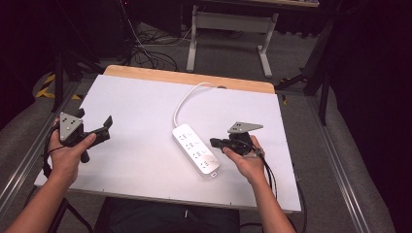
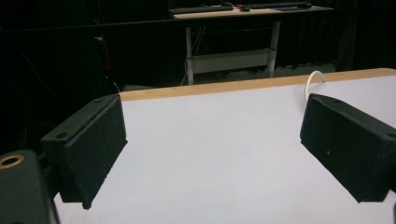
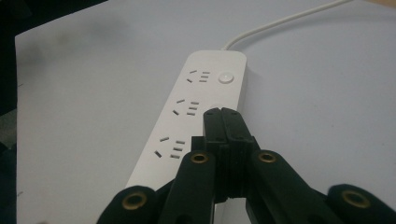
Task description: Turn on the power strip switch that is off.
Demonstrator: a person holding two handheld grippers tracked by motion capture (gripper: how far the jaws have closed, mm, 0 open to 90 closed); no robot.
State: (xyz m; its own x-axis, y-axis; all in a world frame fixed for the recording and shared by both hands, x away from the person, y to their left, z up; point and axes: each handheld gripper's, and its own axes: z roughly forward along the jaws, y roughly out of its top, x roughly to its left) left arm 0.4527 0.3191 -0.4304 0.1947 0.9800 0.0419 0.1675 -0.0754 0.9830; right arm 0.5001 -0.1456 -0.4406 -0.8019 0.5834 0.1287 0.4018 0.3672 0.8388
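- Just ahead of your right gripper [image 3: 223, 114], its fingers pressed flat together with nothing between them, lies the white power strip [image 3: 198, 109]; the closed tip hangs over the strip's right-hand edge, past the middle socket group, short of the round button [image 3: 226, 77].
- From above, the power strip [image 1: 196, 149] rests flat on the white table [image 1: 136, 121], just left of your right gripper [image 1: 217, 142], cord [image 1: 187, 99] curling off toward the far wooden edge.
- Your left gripper [image 1: 105, 127] is well apart from the strip, fingers [image 2: 88, 149] spread wide over bare table, holding nothing.
- Step in hand, as I read it: closed fingertip lining up to press something on the strip, likely the button. Whether the tip touches the casing yet, I cannot tell.
- Next move calls for sliding the tip forward along the strip until it sits over the button, then a short straight push down. Keep the fingers pressed together so the tip stays one point.
- Risk: strip is light and unheld; an off-centre push may skate it.
- Containers: none on the table; the sockets are all vacant, no plug in any.
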